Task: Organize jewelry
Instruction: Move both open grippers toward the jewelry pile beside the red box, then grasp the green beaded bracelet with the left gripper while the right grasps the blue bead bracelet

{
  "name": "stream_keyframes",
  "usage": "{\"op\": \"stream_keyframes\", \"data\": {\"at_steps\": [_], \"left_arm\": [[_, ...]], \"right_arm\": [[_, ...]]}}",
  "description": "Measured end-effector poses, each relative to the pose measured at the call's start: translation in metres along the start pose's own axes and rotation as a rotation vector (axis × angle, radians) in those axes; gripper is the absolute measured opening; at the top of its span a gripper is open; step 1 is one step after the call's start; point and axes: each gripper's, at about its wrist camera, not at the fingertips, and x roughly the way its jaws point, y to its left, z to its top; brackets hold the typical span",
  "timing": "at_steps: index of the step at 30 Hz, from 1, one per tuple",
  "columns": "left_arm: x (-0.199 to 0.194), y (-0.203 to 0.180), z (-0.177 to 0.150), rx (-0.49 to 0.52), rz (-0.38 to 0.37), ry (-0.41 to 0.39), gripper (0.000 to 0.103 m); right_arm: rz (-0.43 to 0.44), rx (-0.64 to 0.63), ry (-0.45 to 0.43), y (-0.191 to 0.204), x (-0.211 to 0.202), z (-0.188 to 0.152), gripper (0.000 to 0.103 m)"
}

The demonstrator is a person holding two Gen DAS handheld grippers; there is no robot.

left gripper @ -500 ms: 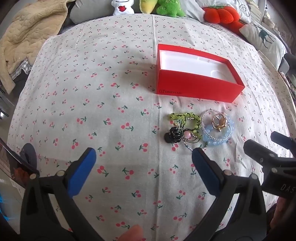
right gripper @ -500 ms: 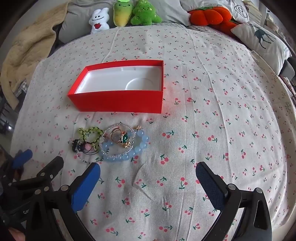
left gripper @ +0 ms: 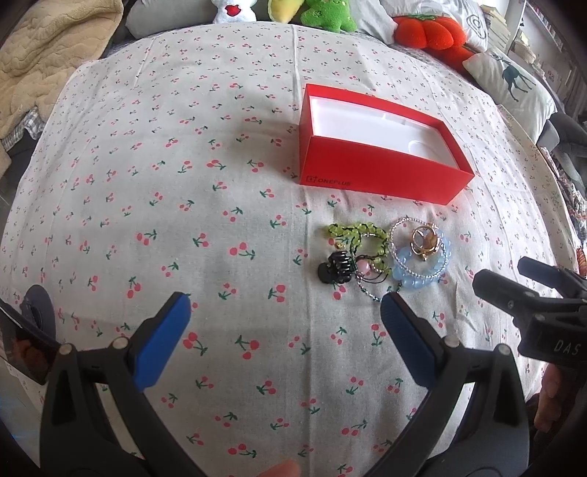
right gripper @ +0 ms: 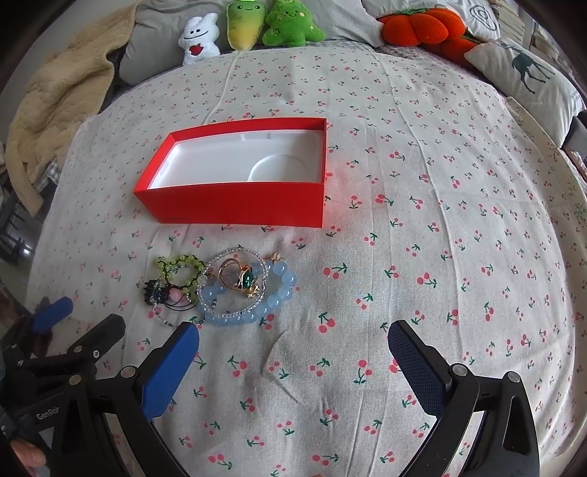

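Left wrist view
change: almost none vs half a sec back; box, jewelry pile, cloth sit in the same spots. Nothing picked up, so task not started imo.
left gripper [left gripper: 284,310]: jaws spread as wide as they go, blue pads [left gripper: 161,343] apart, nothing btwn them but cherry-print cloth [left gripper: 183,190]. Hovers above cloth, tilted steeply down, no contact seen.
right pad tip: just beside the near edge of the pile, not touching afaict.
jewelry pile [left gripper: 385,257]: on cloth, near side of red box [left gripper: 381,172], apart from it. Has green bead bracelet [left gripper: 359,233], black claw clip [left gripper: 335,268], blue bead bracelet [left gripper: 422,268], gold rings [left gripper: 425,240] lying on top of the blue one.
red box: open, white insert, looks empty.
right gripper [left gripper: 528,290]: shows at right edge, black frame only; state unclear from here.

Right wrist view
change: same story, no shift in any item; both tools look parked at start pose.
right gripper [right gripper: 293,341]: jaws fully apart, holds nothing, only cloth [right gripper: 440,183] btwn pads. Left pad [right gripper: 168,370] just beside pile's near edge.
jewelry pile [right gripper: 227,290]: near-left of centre, btwn gripper and red box [right gripper: 234,205]; strands overlap, so tangling is a risk when lifting one pc.
left gripper [right gripper: 55,312]: at left edge, one blue pad visible.
bkgd: plush toys [right gripper: 253,25], pillows behind, not involved.
next, guess: grab one pc, drop in box.
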Motion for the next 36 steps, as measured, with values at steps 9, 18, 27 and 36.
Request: {"op": "stream_keyframes", "data": {"at_steps": [9, 18, 27, 36], "left_arm": [[0.008, 0.001, 0.0, 0.037, -0.094, 0.002, 0.096], [0.016, 0.003, 0.006, 0.07, -0.265, 0.057, 0.066], [0.026, 0.018, 0.028, 0.008, -0.347, 0.103, 0.038], [0.048, 0.011, 0.054, -0.085, -0.407, 0.147, 0.034]], "right_arm": [[0.06, 0.014, 0.024, -0.007, 0.016, 0.003, 0.103], [0.085, 0.022, 0.081, -0.017, 0.017, 0.011, 0.092], [0.166, 0.077, 0.127, -0.031, 0.026, 0.019, 0.043], [0.205, 0.109, 0.165, -0.034, 0.036, 0.028, 0.025]]}}
